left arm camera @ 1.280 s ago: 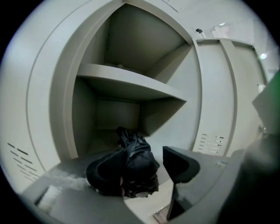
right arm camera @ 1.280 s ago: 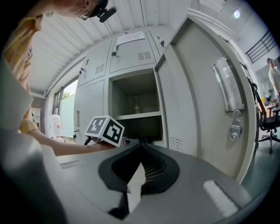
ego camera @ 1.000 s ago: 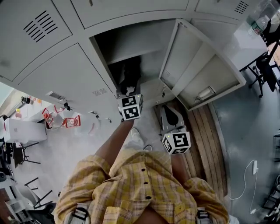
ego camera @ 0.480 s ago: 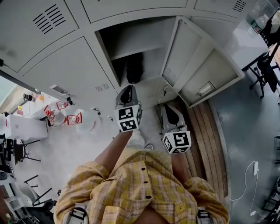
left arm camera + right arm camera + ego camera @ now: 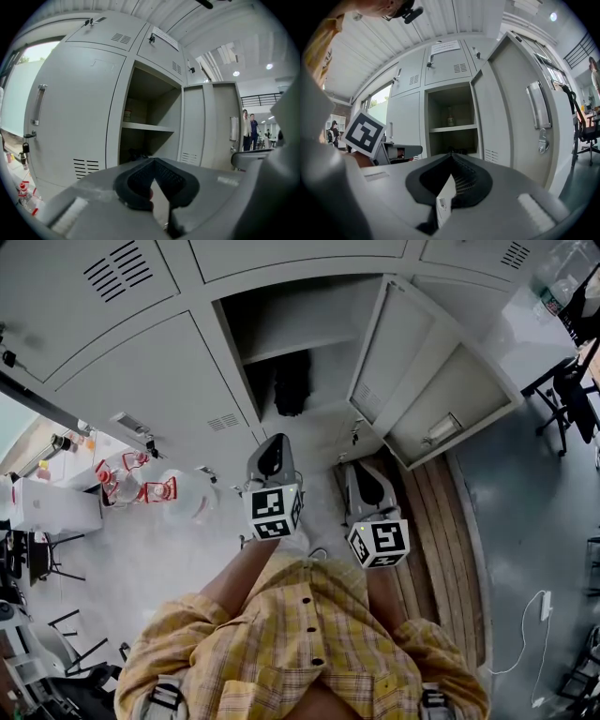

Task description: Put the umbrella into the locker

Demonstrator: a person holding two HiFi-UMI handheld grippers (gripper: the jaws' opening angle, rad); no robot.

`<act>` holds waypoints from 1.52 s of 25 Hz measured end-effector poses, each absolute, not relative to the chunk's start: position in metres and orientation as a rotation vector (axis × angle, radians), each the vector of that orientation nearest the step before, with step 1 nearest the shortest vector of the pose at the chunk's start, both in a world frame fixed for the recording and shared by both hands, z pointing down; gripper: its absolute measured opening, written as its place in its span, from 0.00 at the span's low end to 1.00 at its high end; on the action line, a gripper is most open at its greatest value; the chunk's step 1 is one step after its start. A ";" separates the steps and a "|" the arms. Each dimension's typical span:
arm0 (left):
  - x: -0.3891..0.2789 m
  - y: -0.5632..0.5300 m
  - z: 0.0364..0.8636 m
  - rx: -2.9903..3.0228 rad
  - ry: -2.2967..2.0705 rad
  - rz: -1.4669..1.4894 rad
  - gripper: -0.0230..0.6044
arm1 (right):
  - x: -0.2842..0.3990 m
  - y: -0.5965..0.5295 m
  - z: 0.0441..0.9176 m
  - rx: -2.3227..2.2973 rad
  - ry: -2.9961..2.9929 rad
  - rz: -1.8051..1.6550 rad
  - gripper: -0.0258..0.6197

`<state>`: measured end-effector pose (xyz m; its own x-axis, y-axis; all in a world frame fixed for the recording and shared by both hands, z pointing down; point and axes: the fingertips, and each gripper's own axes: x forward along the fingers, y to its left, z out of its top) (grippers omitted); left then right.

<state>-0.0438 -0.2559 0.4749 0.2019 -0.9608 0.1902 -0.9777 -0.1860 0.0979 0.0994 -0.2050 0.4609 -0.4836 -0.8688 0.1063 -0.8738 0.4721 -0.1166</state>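
Note:
The dark umbrella (image 5: 291, 382) stands in the lower compartment of the open grey locker (image 5: 281, 329), below its shelf. It shows as a dark shape low in the opening in the left gripper view (image 5: 135, 153) and the right gripper view (image 5: 458, 151). My left gripper (image 5: 273, 441) hangs in front of the locker, a short way back from the opening, shut and empty (image 5: 153, 161). My right gripper (image 5: 362, 471) is beside it on the right, below the open door (image 5: 417, 381), also shut with nothing in it (image 5: 451, 157).
A small bottle (image 5: 450, 121) stands on the locker's shelf. Closed locker doors (image 5: 141, 371) flank the opening on the left. Red-capped bottles and a white box (image 5: 131, 491) lie on the floor at left. Wooden planks (image 5: 433, 521) run at right. Two people (image 5: 249, 129) stand far off.
My left gripper has drawn back out of the locker toward me and its jaws have shut; the umbrella stays inside. The right gripper has not moved.

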 end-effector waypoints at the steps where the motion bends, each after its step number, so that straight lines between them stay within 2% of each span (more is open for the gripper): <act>1: -0.044 -0.253 0.474 2.280 -1.865 0.123 0.04 | 0.099 -0.204 0.460 1.578 -2.669 0.239 0.03; 38: -0.042 -0.215 0.475 2.344 -1.819 0.088 0.04 | 0.091 -0.203 0.457 1.598 -2.660 0.214 0.03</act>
<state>-0.0420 -0.2148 0.4751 0.2532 -0.9554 0.1518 -0.9656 -0.2399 0.1002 0.0908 -0.2032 0.4575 -0.4719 -0.8763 0.0972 -0.8805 0.4629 -0.1018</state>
